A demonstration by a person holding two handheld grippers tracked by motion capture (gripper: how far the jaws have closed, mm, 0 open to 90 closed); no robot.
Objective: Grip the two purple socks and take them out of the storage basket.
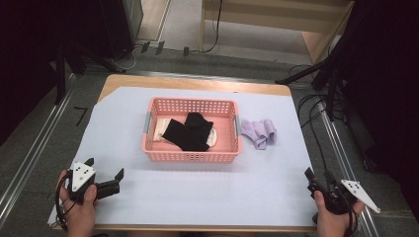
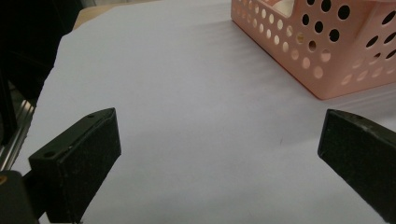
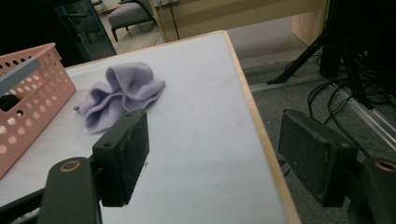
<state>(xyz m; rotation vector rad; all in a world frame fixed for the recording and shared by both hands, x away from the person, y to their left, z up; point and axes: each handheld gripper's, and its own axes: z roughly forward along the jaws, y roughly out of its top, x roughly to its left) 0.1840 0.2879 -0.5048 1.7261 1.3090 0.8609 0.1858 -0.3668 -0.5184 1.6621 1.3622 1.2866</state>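
both claws open and empty: left claw (image 1: 104,174), right claw (image 3: 212,156) | purple cloth (image 1: 259,132) right of basket (image 1: 190,157) looks soft, light | we'd pinch a raised fold

Left gripper (image 1: 104,171), right gripper (image 1: 310,176): black jaws, grey triangular plates, trailing black cables

The high view is looking forward and down from above the table's (image 1: 197,197) near edge; each gripper view is riding low, close over the surface, both sharing the pink basket (image 2: 327,70) with it.
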